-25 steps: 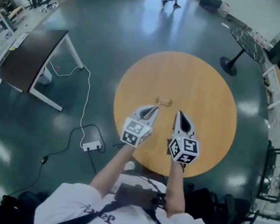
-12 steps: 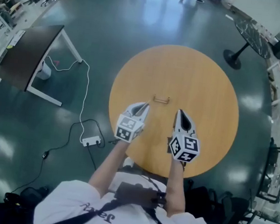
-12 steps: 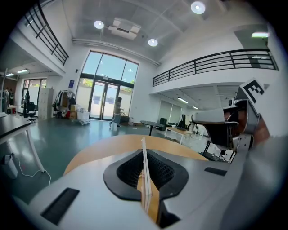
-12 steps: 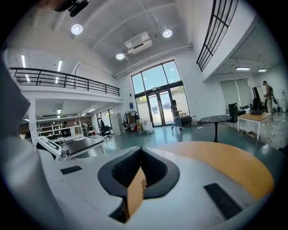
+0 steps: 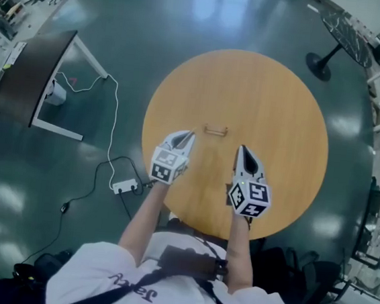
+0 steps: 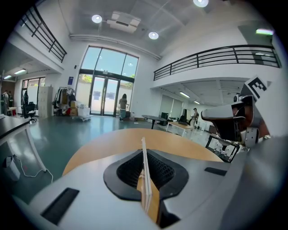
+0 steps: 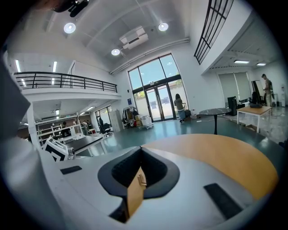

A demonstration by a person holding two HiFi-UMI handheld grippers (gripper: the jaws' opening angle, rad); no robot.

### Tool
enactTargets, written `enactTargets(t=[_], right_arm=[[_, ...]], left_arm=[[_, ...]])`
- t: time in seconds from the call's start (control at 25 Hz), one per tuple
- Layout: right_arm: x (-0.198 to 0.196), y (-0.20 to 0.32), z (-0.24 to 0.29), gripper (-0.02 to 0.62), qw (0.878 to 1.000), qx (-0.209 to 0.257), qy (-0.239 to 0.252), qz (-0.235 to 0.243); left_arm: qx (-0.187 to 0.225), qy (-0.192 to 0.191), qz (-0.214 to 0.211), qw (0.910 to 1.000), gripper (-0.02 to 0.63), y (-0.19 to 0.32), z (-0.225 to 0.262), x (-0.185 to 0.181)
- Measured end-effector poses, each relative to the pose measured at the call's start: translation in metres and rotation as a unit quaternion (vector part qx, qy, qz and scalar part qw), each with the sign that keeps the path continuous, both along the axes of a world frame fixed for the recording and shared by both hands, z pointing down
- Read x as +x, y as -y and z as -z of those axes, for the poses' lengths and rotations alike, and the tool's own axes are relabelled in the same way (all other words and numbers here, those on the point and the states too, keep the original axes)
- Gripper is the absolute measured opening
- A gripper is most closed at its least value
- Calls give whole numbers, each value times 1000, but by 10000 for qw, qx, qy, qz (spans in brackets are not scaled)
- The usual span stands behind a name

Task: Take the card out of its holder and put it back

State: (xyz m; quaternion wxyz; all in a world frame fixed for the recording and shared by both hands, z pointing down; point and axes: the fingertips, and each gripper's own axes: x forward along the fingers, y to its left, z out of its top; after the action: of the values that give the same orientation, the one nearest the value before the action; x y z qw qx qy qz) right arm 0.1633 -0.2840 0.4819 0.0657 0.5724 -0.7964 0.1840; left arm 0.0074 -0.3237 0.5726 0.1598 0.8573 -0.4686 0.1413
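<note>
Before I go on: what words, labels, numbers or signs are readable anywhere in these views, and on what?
No text can be read for certain.
Shirt print: upside down, partly covered, not legible.
Marker cubes: black-and-white square patterns only, no letters or numbers.
Small blue sign: too small to read.
Green sign: blurred, unreadable.

Open office hall with desks (image 5: 29, 80), mezzanine (image 6: 216, 54), glass doors (image 6: 101, 96)
</note>
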Motion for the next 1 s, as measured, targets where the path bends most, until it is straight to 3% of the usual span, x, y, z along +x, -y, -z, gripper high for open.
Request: enactTargets(t=[0.32, 0.6, 1.0], right_arm=[[1, 11, -10, 23, 9999, -133, 52, -51], [-4, 15, -21, 23, 9996, -263, 96, -52], [-2, 17, -35, 23, 9989, -459, 105, -80]], left_arm=[[22, 336, -227, 9992, 26, 41, -4, -11], [301, 568, -645, 9958, 26, 71, 8, -9], [610, 587, -1358, 9871, 26, 99, 25, 8]])
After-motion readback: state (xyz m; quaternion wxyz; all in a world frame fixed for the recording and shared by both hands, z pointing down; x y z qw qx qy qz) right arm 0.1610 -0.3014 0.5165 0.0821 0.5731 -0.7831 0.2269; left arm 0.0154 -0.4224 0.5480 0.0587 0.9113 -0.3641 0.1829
